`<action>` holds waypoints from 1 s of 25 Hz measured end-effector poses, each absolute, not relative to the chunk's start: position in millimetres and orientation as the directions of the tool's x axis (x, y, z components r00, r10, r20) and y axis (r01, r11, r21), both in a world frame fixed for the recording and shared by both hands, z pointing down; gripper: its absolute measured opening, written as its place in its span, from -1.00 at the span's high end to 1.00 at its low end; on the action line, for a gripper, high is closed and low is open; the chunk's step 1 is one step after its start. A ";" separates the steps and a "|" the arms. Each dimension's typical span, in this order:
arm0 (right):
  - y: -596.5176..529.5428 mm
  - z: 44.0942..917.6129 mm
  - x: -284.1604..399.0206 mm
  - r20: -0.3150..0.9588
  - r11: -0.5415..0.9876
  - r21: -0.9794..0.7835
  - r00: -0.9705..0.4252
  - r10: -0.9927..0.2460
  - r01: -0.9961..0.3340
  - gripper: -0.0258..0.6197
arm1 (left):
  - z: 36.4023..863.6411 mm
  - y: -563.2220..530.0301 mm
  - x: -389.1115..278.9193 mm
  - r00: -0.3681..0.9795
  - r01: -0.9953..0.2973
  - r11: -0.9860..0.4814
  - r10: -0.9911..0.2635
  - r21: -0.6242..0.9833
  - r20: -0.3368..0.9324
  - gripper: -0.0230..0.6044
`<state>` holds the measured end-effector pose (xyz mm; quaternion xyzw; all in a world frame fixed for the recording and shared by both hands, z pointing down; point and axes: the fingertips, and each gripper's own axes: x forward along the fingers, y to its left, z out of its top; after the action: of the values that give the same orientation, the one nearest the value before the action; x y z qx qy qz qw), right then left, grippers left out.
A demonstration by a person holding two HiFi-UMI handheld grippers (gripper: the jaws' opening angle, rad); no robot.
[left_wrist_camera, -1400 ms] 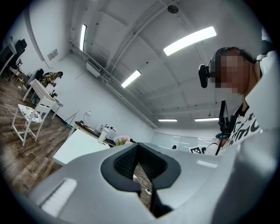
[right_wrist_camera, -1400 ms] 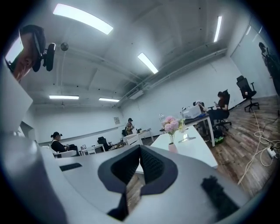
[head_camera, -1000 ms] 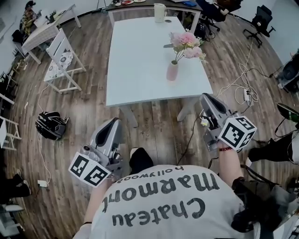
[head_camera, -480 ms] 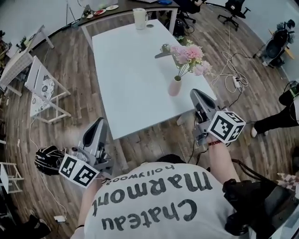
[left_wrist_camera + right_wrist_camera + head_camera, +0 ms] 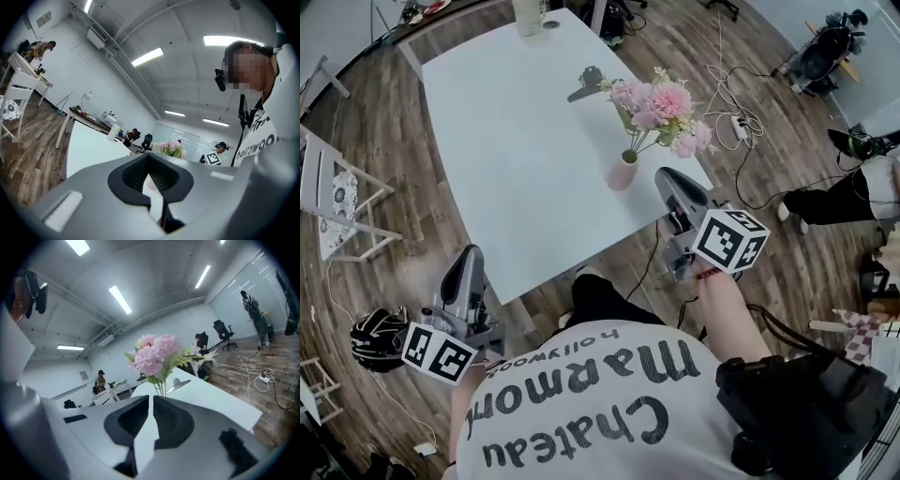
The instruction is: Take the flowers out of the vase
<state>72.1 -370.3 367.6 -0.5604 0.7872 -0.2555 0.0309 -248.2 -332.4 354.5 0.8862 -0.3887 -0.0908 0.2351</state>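
Table (image 5: 497, 159) with flowers (image 5: 661, 103); "Chateau Marmont" shirt (image 5: 581, 412)

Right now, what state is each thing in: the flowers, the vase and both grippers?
Flowers: in the vase, untouched.
Vase: upright on the table, near its edge.
Left gripper: shut, empty, off the table.
Right gripper: shut, empty, near the vase, not touching it.
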 end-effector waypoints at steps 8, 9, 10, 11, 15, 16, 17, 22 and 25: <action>-421.6 395.2 76.1 0.238 0.313 -0.392 -0.424 -0.874 -0.865 0.41 | 354.2 -386.8 -223.4 0.676 -0.656 -0.558 -0.734 0.508 0.067 0.91; -429.4 394.1 78.0 0.221 0.325 -0.394 -0.432 -0.875 -0.860 0.41 | 354.3 -393.4 -217.0 0.680 -0.655 -0.559 -0.730 0.508 0.074 0.91; -436.4 393.0 79.4 0.206 0.339 -0.398 -0.443 -0.873 -0.853 0.40 | 355.1 -398.5 -211.4 0.682 -0.658 -0.558 -0.727 0.506 0.085 0.91; -442.6 392.4 80.1 0.195 0.355 -0.399 -0.457 -0.868 -0.846 0.39 | 356.2 -402.6 -206.6 0.683 -0.661 -0.556 -0.724 0.504 0.096 0.91; -462.5 390.2 76.0 0.176 0.459 -0.406 -0.560 -0.809 -0.790 0.40 | 359.8 -420.6 -189.7 0.682 -0.669 -0.545 -0.721 0.506 0.125 0.91; -467.5 388.5 73.7 0.172 0.487 -0.413 -0.592 -0.788 -0.769 0.40 | 359.5 -426.2 -185.2 0.681 -0.669 -0.542 -0.720 0.508 0.129 0.91; -472.7 386.6 71.6 0.167 0.513 -0.420 -0.619 -0.768 -0.749 0.41 | 359.0 -431.8 -180.5 0.681 -0.671 -0.539 -0.720 0.509 0.134 0.91; -485.9 384.1 70.3 0.136 0.572 -0.446 -0.684 -0.717 -0.688 0.78 | 361.7 -443.8 -162.8 0.671 -0.682 -0.529 -0.728 0.505 0.142 0.91; -483.9 384.4 67.2 0.136 0.606 -0.448 -0.720 -0.680 -0.657 0.83 | 366.1 -443.4 -156.5 0.662 -0.688 -0.524 -0.737 0.503 0.139 0.91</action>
<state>67.2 -483.9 384.4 -0.3733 0.8958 -0.2399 0.0242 -156.5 -443.4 366.1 0.8716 -0.4085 -0.0457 0.2670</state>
